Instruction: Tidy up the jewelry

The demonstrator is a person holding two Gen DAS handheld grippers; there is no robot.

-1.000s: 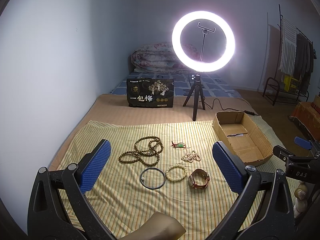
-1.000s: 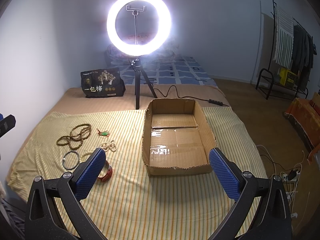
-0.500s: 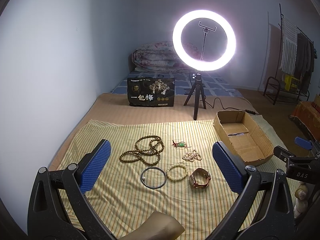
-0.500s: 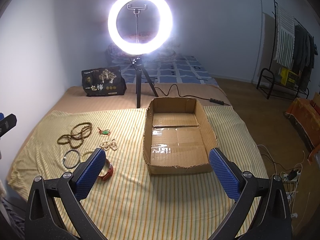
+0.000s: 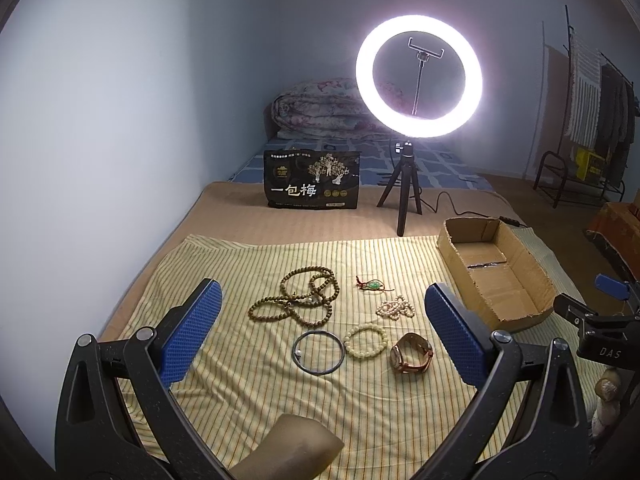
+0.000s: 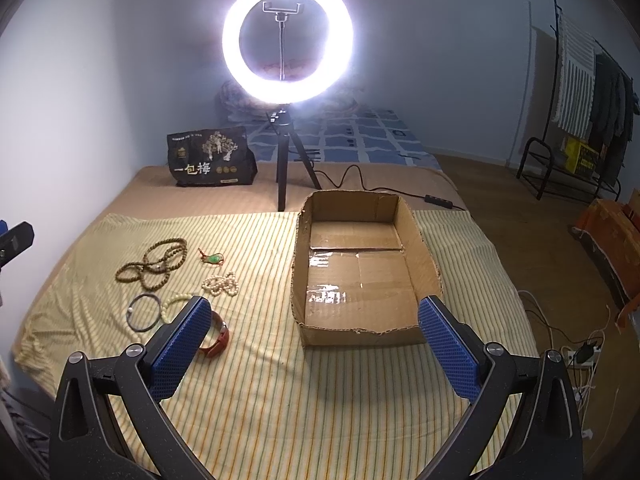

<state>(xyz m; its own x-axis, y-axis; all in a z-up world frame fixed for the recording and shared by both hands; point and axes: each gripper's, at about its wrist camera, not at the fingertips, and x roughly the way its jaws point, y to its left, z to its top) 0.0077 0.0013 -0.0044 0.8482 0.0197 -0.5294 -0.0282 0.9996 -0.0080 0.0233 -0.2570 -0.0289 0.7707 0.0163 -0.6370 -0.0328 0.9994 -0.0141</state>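
Jewelry lies on a yellow striped cloth (image 5: 240, 380): a long brown bead necklace (image 5: 298, 302), a green pendant on red cord (image 5: 372, 285), a small pearl strand (image 5: 394, 308), a dark bangle (image 5: 318, 351), a pale bead bracelet (image 5: 366, 342) and a brown-strapped watch (image 5: 412, 357). An open cardboard box (image 6: 320, 332) stands to their right, nothing inside but tape. My left gripper (image 5: 318, 332) hovers open above the jewelry. My right gripper (image 6: 314, 338) hangs open before the box's near wall; its left finger hides part of the watch (image 6: 218, 340).
A lit ring light on a tripod (image 5: 418, 80) stands behind the cloth, its cable (image 6: 400, 190) trailing right. A black printed bag (image 5: 312, 184) and folded quilt (image 5: 320, 110) sit farther back. A clothes rack (image 6: 580, 80) and floor cables (image 6: 580, 352) are at right.
Both views drifted very slightly; the scene shifted a touch right in each. Nothing was taken hold of and both grippers stayed open.
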